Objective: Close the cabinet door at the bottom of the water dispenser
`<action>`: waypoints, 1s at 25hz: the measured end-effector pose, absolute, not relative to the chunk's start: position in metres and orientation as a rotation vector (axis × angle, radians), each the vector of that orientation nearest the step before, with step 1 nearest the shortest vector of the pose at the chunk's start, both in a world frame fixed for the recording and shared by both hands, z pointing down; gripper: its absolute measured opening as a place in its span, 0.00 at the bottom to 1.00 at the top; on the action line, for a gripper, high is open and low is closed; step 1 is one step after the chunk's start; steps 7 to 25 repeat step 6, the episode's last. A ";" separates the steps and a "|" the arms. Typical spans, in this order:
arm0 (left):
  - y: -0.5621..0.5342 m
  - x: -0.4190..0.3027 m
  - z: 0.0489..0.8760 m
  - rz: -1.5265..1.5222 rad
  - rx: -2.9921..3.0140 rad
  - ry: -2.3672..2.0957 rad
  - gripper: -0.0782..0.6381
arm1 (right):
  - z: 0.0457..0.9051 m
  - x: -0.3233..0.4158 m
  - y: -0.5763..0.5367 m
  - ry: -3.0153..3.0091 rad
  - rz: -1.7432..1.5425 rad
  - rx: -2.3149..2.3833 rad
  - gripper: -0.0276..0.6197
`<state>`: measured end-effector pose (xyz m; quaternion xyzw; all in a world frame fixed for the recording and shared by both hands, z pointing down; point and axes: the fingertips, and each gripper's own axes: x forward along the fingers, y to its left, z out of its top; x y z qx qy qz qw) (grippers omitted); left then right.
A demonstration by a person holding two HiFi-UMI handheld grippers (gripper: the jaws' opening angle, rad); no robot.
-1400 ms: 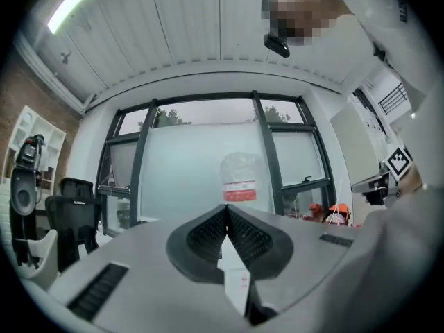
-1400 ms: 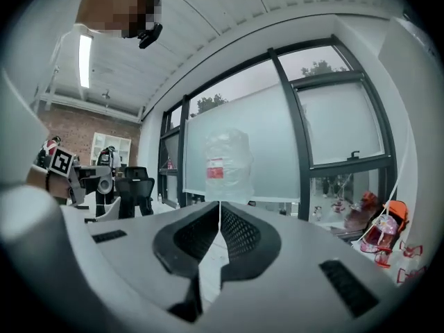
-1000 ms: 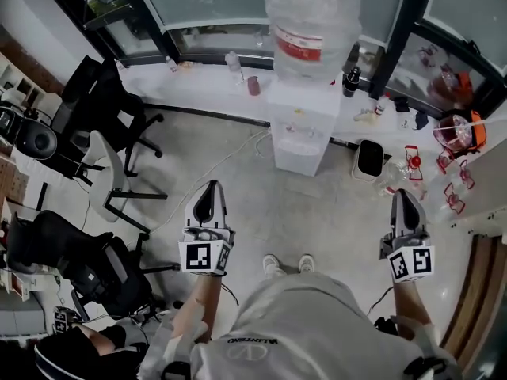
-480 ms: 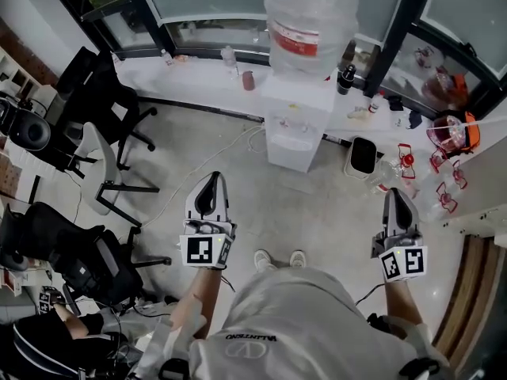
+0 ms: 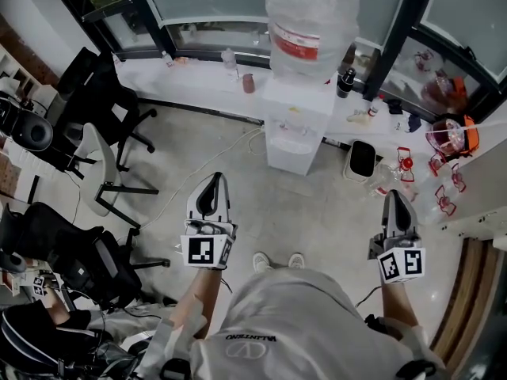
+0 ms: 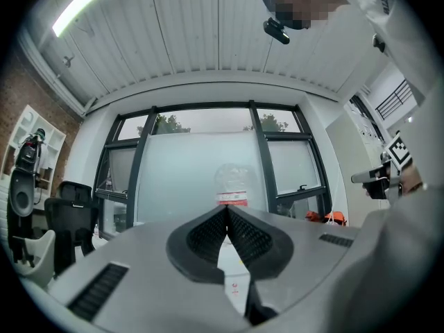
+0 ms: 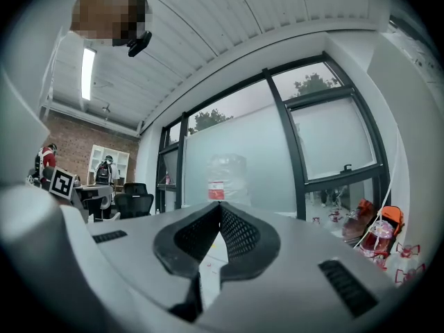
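Note:
The white water dispenser [image 5: 295, 121] stands against the window ledge with a clear bottle [image 5: 309, 18] on top. From above I see only its lower front [image 5: 289, 157]; whether the cabinet door is ajar does not show. My left gripper [image 5: 212, 180] is held over the floor, short of the dispenser and to its left, jaws shut and empty. My right gripper [image 5: 395, 196] is level with it on the right, also shut and empty. Both gripper views look along closed jaws at the bottle [image 6: 234, 184] [image 7: 225, 174] ahead: left gripper [image 6: 227, 209], right gripper [image 7: 220, 205].
Black office chairs [image 5: 107, 105] [image 5: 75, 260] stand at the left, and a seated person [image 5: 32, 335] is at the bottom left. A white bin [image 5: 358, 161] sits right of the dispenser, red-and-white items [image 5: 444, 188] beyond it. A cable [image 5: 218, 165] runs over the floor.
The head view has shifted slightly, so the dispenser sits a bit higher in the picture. Both grippers stay shut and nearly still.

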<state>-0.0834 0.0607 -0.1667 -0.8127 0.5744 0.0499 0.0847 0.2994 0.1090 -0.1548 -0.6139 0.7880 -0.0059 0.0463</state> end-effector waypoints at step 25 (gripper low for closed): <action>0.060 -0.084 -0.165 0.148 -2.433 1.714 0.12 | -0.153 0.297 0.109 2.406 -0.013 -1.885 0.07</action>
